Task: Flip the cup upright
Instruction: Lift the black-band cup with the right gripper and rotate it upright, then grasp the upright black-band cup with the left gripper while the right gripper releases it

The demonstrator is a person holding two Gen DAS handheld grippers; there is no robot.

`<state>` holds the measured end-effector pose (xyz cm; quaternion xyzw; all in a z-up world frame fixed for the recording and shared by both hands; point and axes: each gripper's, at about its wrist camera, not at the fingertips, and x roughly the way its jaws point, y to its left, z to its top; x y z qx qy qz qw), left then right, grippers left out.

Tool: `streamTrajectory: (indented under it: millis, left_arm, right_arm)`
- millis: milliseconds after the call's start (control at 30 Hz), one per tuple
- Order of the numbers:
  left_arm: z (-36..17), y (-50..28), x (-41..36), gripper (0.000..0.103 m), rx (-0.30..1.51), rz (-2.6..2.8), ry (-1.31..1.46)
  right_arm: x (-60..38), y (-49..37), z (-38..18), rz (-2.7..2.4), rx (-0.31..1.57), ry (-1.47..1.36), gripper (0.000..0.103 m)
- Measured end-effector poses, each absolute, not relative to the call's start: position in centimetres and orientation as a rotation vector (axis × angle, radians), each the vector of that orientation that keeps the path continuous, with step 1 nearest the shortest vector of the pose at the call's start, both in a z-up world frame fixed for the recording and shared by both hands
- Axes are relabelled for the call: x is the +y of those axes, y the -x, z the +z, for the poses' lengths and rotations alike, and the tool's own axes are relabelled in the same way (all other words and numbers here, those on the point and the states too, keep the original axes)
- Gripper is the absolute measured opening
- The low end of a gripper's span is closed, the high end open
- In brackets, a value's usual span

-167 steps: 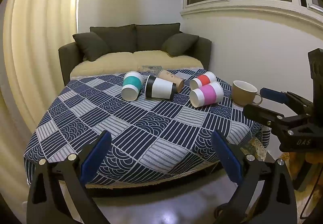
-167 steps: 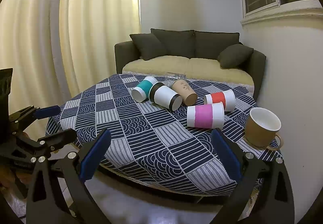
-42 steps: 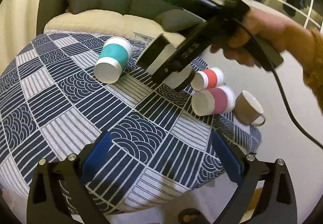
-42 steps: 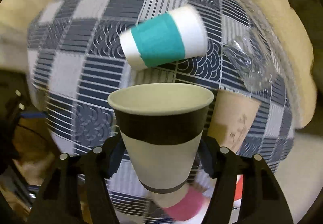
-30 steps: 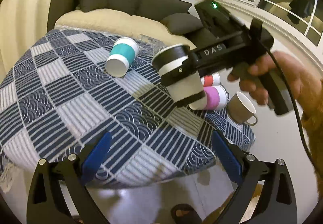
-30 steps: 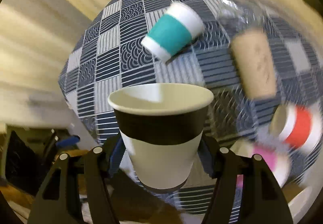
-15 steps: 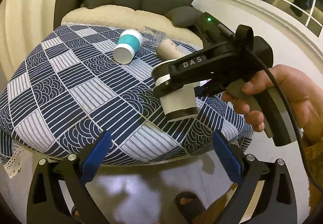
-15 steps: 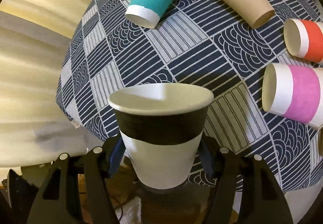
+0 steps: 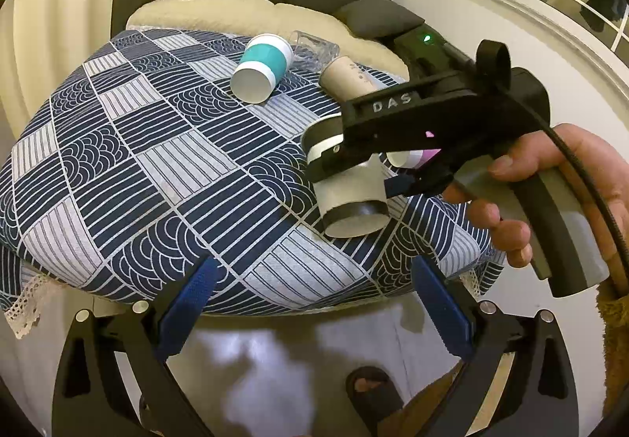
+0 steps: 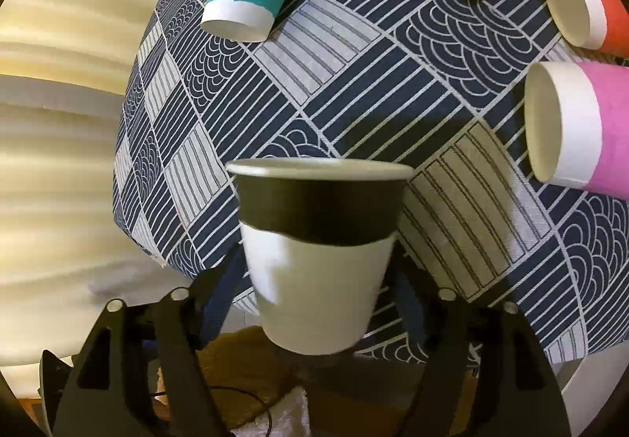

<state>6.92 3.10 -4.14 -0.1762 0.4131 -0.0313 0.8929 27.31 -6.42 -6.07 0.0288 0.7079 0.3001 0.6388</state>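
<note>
Right claw (image 10: 320, 303) grips the black-banded white cup (image 10: 318, 256) upright; left claw (image 9: 314, 311) gapes empty.

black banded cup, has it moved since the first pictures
Yes. The black banded cup lay on its side beside the teal cup at the far end; the right gripper now holds it upright near the front edge of the tablecloth.
</note>
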Motion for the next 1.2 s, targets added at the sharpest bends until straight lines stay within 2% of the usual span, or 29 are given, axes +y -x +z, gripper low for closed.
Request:
streamTrajectory:
  millis: [267, 467, 700, 967, 1200]
  left_arm:
    - [-4.5, -7.6, 2.8, 0.096, 0.882, -0.066, 0.349]
    - [-3.3, -8.8, 2.9, 0.096, 0.901, -0.082, 0.354]
    - [-1.4, -12.0, 1.7, 0.096, 0.976, -0.096, 0.329]
    - [-2.1, -16.4, 0.2, 0.096, 1.135, -0.07, 0.291]
    - [-4.0, -19.3, -0.8, 0.095, 1.257, -0.013, 0.234]
  right_arm:
    - [-9.1, -27.6, -3.0, 0.727, 1.567, -0.153, 0.078]
    - [-14.5, -26.3, 1.4, 0.757, 1.414, -0.282, 0.078]
    - [-20.8, -22.6, 3.9, 0.797, 1.269, -0.369, 0.078]
    - [-24.5, -18.5, 2.8, 0.797, 1.155, -0.397, 0.078]
    - [-25.8, -16.9, 0.0, 0.81, 1.141, -0.484, 0.078]
